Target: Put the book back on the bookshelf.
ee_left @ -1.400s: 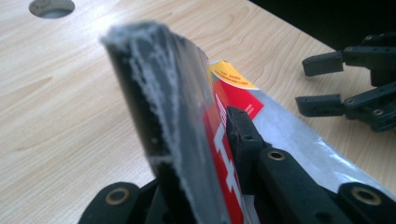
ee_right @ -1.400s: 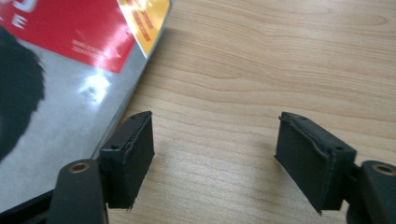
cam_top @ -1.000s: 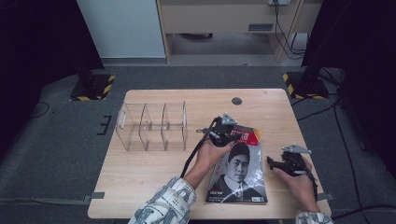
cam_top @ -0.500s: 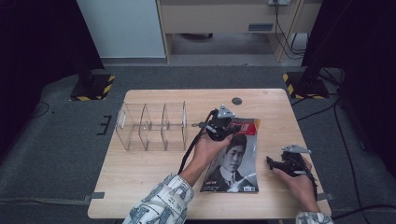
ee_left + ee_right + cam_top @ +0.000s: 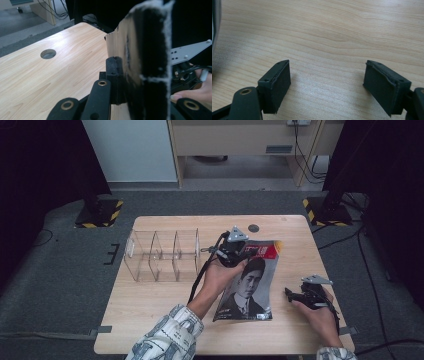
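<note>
The magazine carries white lettering across a red band at the top of its cover, above a portrait, but the letters are too small and blurred to read from here. A line of small print along the cover's bottom edge is just as illegible.

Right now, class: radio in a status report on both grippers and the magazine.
Left gripper shut on magazine, top edge raised off table. Right gripper open, holding nothing. Clear divider rack stands left, apart.
</note>
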Motion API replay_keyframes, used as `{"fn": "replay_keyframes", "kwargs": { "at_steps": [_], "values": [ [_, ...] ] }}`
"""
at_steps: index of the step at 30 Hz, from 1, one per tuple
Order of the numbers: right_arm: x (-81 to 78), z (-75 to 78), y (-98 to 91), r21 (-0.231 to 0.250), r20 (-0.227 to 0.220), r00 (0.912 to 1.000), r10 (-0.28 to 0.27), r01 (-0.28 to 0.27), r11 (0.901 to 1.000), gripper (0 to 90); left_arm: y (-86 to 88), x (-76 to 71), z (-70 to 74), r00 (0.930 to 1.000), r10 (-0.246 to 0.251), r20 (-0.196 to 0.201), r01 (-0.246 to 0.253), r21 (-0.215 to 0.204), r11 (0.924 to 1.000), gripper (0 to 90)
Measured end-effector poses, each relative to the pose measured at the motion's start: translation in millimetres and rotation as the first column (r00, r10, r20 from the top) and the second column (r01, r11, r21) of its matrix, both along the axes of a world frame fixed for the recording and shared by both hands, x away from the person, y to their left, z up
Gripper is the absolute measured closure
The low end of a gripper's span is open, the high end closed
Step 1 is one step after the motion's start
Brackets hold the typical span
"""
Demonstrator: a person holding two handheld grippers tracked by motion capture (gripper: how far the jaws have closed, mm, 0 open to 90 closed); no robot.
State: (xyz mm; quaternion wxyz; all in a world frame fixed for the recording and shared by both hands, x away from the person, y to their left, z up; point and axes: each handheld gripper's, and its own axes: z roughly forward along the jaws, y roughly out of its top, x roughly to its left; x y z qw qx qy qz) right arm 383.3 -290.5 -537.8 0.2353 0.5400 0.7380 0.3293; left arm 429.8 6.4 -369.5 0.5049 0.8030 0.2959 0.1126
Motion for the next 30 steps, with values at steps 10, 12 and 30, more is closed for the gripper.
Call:
{"fn": "replay_keyframes", "kwargs": {
  "at_steps": [10, 12, 30],
  "values": [
    [-0.2, 0.1, 0.3, -0.003, -0.002, 0.9999, 0.011, -0.011, 0.9999, 21.7, 12.8, -5.8, 17.7, 0.9995, 0.004, 0.031, -0.003, -0.034, 0.9994, 86.6],
    [-0.2, 0.1, 0.4, -0.003, -0.002, 0.9999, 0.011, -0.011, 0.9999, 21.7, 14.3, -6.3, 18.9, 0.9995, 0.007, 0.032, -0.005, -0.034, 0.9994, 86.6],
    [-0.5, 0.0, 2.9, -0.002, 0.003, 0.9998, 0.018, -0.018, 0.9998, 22.2, 29.7, -8.9, 43.4, 0.9985, 0.022, 0.051, -0.017, -0.093, 0.9955, 86.6]
  ]
}}
